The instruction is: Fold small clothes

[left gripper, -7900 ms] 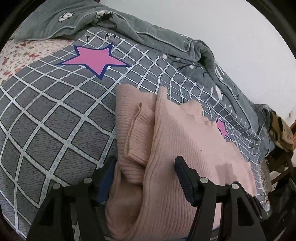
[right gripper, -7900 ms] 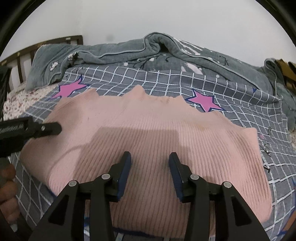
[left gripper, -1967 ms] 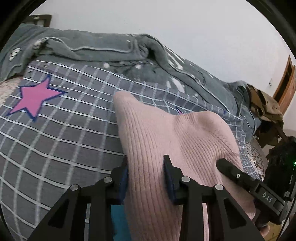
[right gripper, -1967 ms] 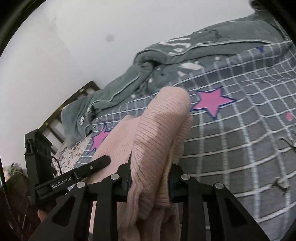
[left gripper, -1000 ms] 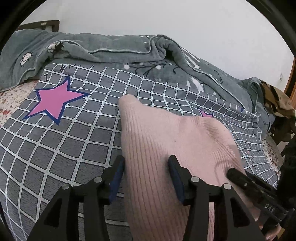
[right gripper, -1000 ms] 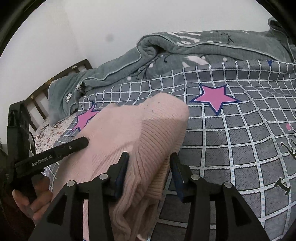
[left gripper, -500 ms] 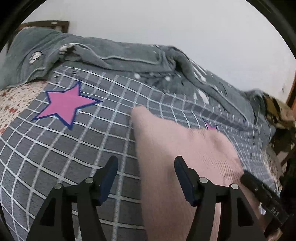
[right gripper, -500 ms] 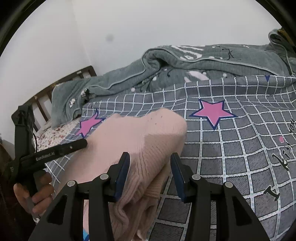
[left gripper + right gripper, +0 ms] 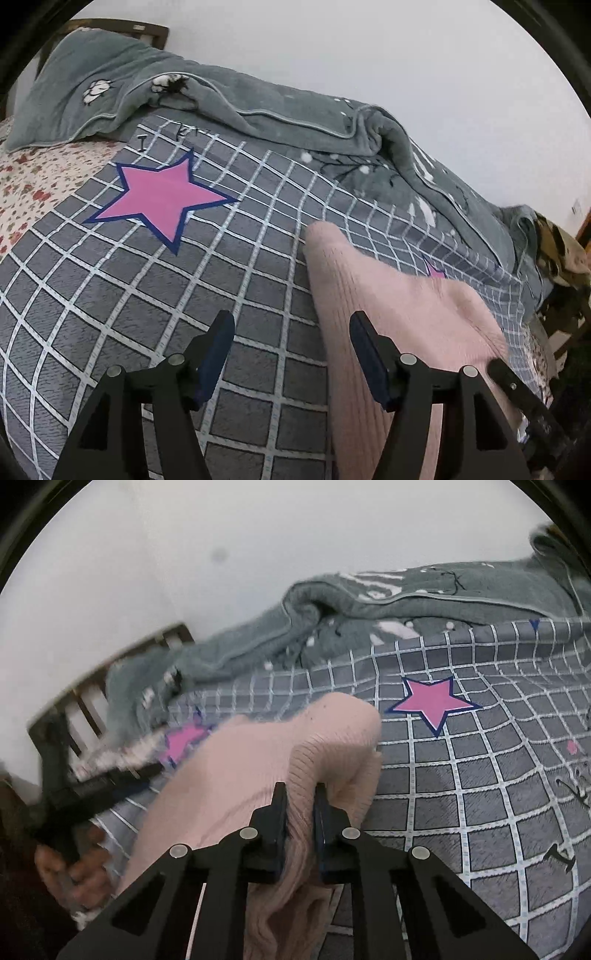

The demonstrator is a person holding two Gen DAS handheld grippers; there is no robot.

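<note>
A pink ribbed sweater [image 9: 399, 306] lies folded into a narrow bundle on the grey checked bedspread [image 9: 110, 295]. My left gripper [image 9: 291, 318] is open, just left of the sweater's edge. Only bedspread shows between its fingers. In the right wrist view my right gripper [image 9: 300, 790] is closing, and its pads press on a raised fold of the sweater [image 9: 258, 760]. The left gripper [image 9: 92, 790] shows there as a blur at the left, held by a hand [image 9: 74, 871]. One finger of the right gripper [image 9: 517, 387] shows at the sweater's right edge in the left wrist view.
A bunched grey blanket [image 9: 258, 110] runs along the far side of the bed against the white wall. Pink stars [image 9: 162, 199] mark the bedspread. A floral sheet [image 9: 44, 173] lies at the left, a dark headboard [image 9: 92, 686] behind it, and a piled chair [image 9: 561, 254] at the right.
My left gripper opened wider and slid left off the sweater, which had been between its fingers. My right gripper went from open around the fold to shut on it.
</note>
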